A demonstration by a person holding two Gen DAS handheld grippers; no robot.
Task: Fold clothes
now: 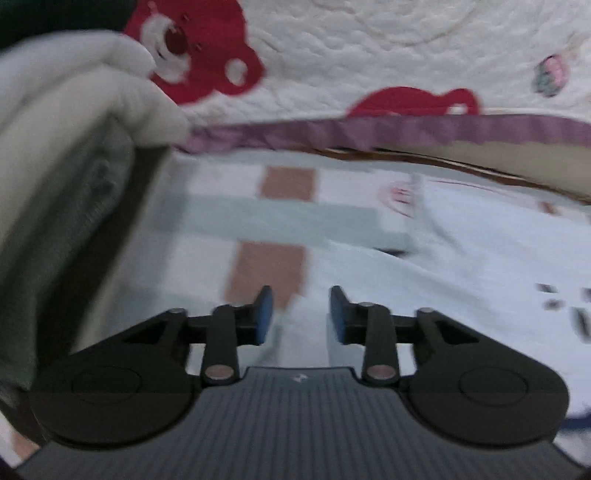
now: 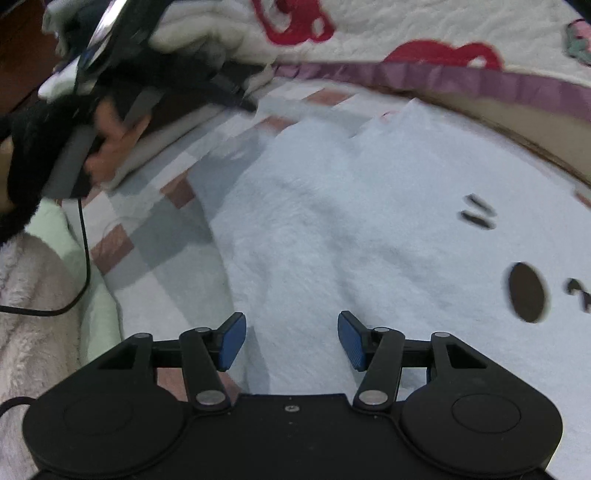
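With both jaws apart and empty, the right hand-held gripper [image 2: 291, 339] should pinch the white fleece garment [image 2: 369, 229] at its lower-centre edge, while the left hand-held gripper [image 1: 301, 314] matches it.

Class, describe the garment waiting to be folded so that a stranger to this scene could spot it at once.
Start at the quilt with red bears and its purple border. Below it lies a checked sheet, and on that the fluffy white garment. Unlike its patterned neighbours, it is plain white with a few dark marks.
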